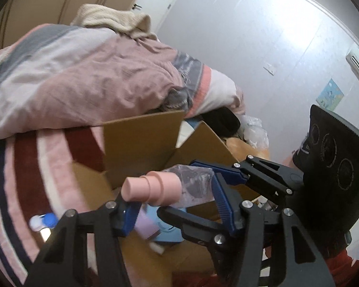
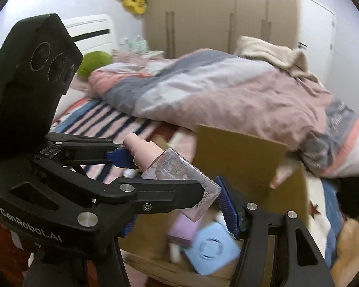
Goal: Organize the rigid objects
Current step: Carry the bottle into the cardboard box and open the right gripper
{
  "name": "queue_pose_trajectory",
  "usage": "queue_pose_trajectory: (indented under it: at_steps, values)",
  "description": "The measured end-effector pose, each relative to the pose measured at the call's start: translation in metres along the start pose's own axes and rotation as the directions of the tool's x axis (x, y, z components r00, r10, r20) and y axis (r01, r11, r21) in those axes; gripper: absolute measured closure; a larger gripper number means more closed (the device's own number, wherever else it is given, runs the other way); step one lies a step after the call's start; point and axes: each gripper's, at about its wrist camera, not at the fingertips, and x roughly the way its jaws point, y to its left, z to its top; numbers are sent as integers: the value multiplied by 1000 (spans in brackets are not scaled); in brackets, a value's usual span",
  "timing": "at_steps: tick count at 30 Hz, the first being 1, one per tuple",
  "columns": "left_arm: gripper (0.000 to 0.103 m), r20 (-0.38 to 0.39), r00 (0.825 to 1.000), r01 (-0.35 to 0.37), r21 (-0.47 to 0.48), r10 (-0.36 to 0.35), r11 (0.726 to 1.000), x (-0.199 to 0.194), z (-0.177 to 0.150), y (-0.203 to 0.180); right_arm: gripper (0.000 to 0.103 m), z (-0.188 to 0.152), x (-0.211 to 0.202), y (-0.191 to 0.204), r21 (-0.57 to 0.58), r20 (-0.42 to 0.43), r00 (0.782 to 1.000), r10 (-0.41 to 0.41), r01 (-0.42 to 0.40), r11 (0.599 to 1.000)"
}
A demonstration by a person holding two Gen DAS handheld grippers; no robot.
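A clear bottle with a pink pump cap (image 1: 155, 189) (image 2: 170, 167) hangs over an open cardboard box (image 1: 141, 141) (image 2: 239, 157) on the bed. My left gripper (image 1: 177, 203) (image 2: 165, 165) is shut on the bottle. My right gripper (image 2: 179, 217) stands just beside the bottle's base, jaws apart and empty; in the left wrist view it crosses in front (image 1: 217, 167). Inside the box lie a light blue square case (image 2: 210, 251) (image 1: 167, 229) and a lilac bottle (image 2: 182, 229) (image 1: 146, 224).
A pink and grey duvet (image 1: 83, 79) (image 2: 227, 88) is heaped behind the box with a beige towel (image 2: 270, 52) on top. A striped blanket (image 1: 24, 179) covers the bed. A small blue-capped bottle (image 1: 44, 221) lies left of the box. A plush toy (image 2: 349, 246) lies right.
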Motion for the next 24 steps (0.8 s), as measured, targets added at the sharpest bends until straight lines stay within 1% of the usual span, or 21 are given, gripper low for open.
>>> queue_pose_trajectory:
  at_steps: [1, 2, 3, 4, 5, 6, 7, 9, 12, 14, 16, 19, 21, 22, 23, 24]
  values:
    - [50, -14, 1000, 4, 2, -4, 1000, 6, 1, -2, 48, -2, 0, -6, 10, -8, 1000, -10, 10, 1000]
    - [46, -26, 1000, 1, 6, -1, 1000, 12, 2, -4, 47, -4, 1, -12, 18, -23, 999, -26, 26, 1000]
    - [40, -34, 999, -10, 15, 11, 1000, 17, 2, -6, 47, -6, 1, -16, 18, -34, 999, -40, 41, 999]
    - [23, -30, 999, -33, 27, 34, 999, 18, 2, -9, 46, -8, 1, -19, 16, -44, 997, -70, 71, 997]
    - [17, -19, 999, -48, 36, 49, 998, 18, 1, -10, 43, -9, 0, -21, 15, -46, 995, -88, 88, 996]
    - [17, -13, 999, -52, 45, 53, 998, 16, 1, -11, 31, -10, -1, -24, 13, -46, 993, -106, 106, 994]
    - [17, -13, 999, -49, 48, 50, 998, 14, 0, -11, 24, -11, -1, -26, 15, -40, 993, -110, 111, 994]
    - [17, -6, 998, -63, 49, 63, 997, 8, 0, -9, 24, -11, -3, -29, 24, -41, 994, -101, 102, 994]
    - [17, 17, 994, -107, 55, 106, 993, -7, 0, -4, 24, -10, -3, -26, 18, -42, 995, -88, 88, 996]
    - [17, 38, 991, -129, 46, 127, 991, -23, -1, 4, 24, -7, -2, -19, 4, -40, 996, -84, 84, 996]
    - [17, 62, 986, -156, 38, 154, 987, -40, -3, 11, 24, -5, -3, -7, -15, -30, 998, -63, 63, 998]
    - [17, 109, 969, -223, 18, 220, 975, -78, -10, 28, 24, 0, -6, 18, -58, -1, 1000, -14, 14, 998]
    - [17, 139, 954, -267, -4, 265, 964, -104, -19, 41, 24, 6, -9, 46, -123, 36, 999, 40, -35, 992]
    - [17, 150, 946, -290, -14, 289, 957, -116, -24, 48, 24, 7, -10, 58, -150, 46, 997, 69, -61, 987]
    - [17, 163, 933, -320, -28, 320, 947, -129, -31, 56, 24, 8, -9, 68, -168, 48, 994, 95, -86, 982]
    - [17, 171, 921, -347, -44, 349, 937, -140, -38, 64, 24, 10, -6, 85, -191, 39, 989, 143, -133, 972]
